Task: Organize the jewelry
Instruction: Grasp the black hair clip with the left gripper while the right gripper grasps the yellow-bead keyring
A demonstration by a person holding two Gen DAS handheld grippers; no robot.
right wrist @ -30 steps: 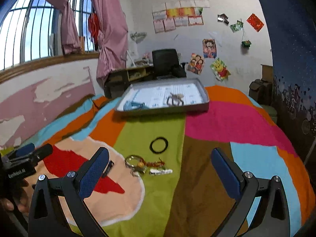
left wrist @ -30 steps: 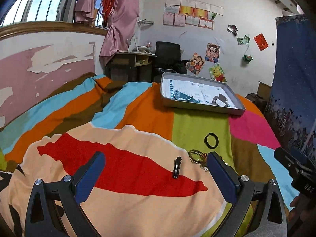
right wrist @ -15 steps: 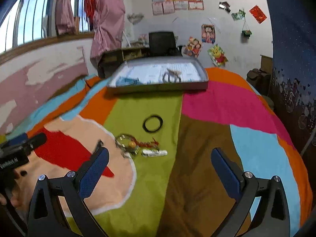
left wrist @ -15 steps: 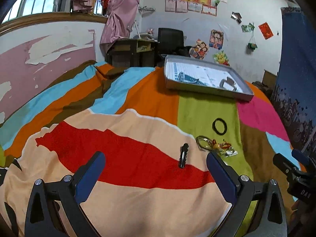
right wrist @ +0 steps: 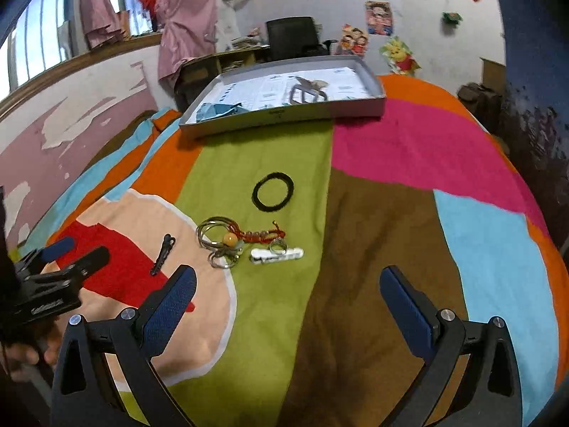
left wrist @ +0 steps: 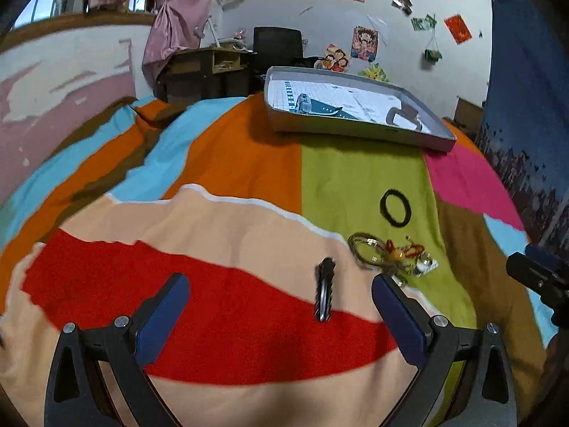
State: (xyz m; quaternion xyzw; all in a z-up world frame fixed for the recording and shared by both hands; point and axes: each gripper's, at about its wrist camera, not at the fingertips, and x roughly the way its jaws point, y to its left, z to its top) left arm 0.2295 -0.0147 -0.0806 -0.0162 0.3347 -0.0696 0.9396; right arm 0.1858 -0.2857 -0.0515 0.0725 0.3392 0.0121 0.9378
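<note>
While both our tools gape wide and empty, the left tool (left wrist: pixel 281 306) is nearer the dark hair clip (left wrist: pixel 324 293), which lies on the bed (left wrist: pixel 227 163) between its fingers, long axis pointing away from us.

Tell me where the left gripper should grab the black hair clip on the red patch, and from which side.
Grip the black hair clip mid-length, across its narrow width, coming straight down from above. It lies flat on the bedspread, long and thin, pointing roughly along the left gripper view axis, so the open jaws already straddle it. It sits clear of the ring cluster, so probably nothing fouls the fingers.
</note>
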